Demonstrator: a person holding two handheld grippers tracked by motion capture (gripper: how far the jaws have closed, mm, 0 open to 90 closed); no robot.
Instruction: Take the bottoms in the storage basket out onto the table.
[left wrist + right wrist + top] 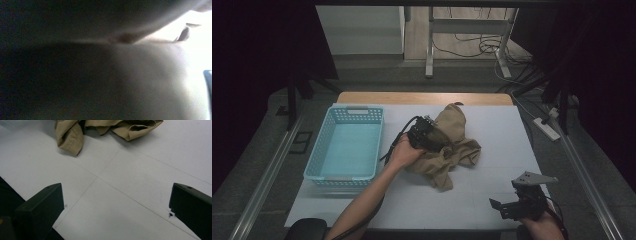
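in the high view a crumpled khaki cloth garment (pixel 452 145) lies in a heap near the middle of the frame, on the white table surface (pixel 492 190), just right of a light blue perforated plastic basket (pixel 346 147) that stands at centre left. the left gripper (pixel 428 134), black with a cable trailing off it, sits on top of the garment's left part, held by the left hand (pixel 404 151) whose forearm comes up from the bottom edge. its tips are buried in the fabric, and its own view is a dark, blurred close-up of cloth, so whether the tongs are released or pinching the garment cannot be told. the right gripper (pixel 507 206) rests low at the lower right of the high view, well apart from the garment, its grey three-cornered plate on top. in the right gripper view its two black jaws stand wide apart over bare white table with nothing between them, and the garment's folds (pixel 105 130) lie along the top edge.
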